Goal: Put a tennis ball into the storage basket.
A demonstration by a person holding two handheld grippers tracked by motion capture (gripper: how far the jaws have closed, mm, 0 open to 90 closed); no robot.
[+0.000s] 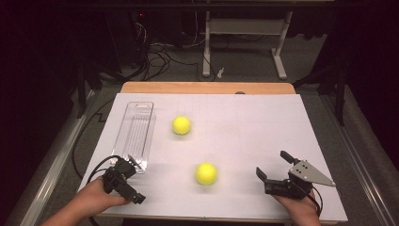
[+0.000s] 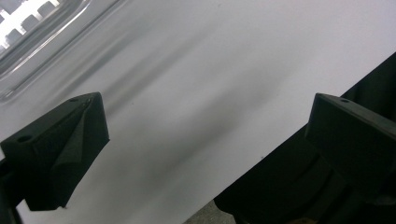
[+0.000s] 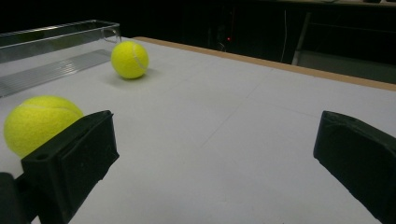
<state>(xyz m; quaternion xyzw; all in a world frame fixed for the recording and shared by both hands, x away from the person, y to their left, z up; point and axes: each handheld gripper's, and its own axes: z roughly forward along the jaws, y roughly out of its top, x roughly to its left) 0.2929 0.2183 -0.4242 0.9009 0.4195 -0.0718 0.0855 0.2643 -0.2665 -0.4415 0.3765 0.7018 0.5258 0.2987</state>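
Observation:
Two yellow tennis balls lie on the white sheet: the far ball (image 1: 181, 125) (image 3: 130, 59) rests just right of a clear plastic tray (image 1: 134, 132) (image 3: 56, 42), and the near ball (image 1: 206, 173) (image 3: 37, 123) sits toward the front middle. My left gripper (image 1: 136, 181) (image 2: 205, 116) is open at the front left, just below the tray's near end (image 2: 28, 28), with nothing between its jaws. My right gripper (image 1: 274, 165) (image 3: 215, 130) is open at the front right and points toward the balls. The near ball lies just beyond its left jaw.
The white sheet (image 1: 244, 127) covers a wooden table whose far edge (image 1: 207, 87) shows. The sheet's front edge (image 2: 280, 140) runs close under my left gripper. Beyond the table are cables (image 1: 160, 56) and a white desk frame (image 1: 244, 33) on the floor.

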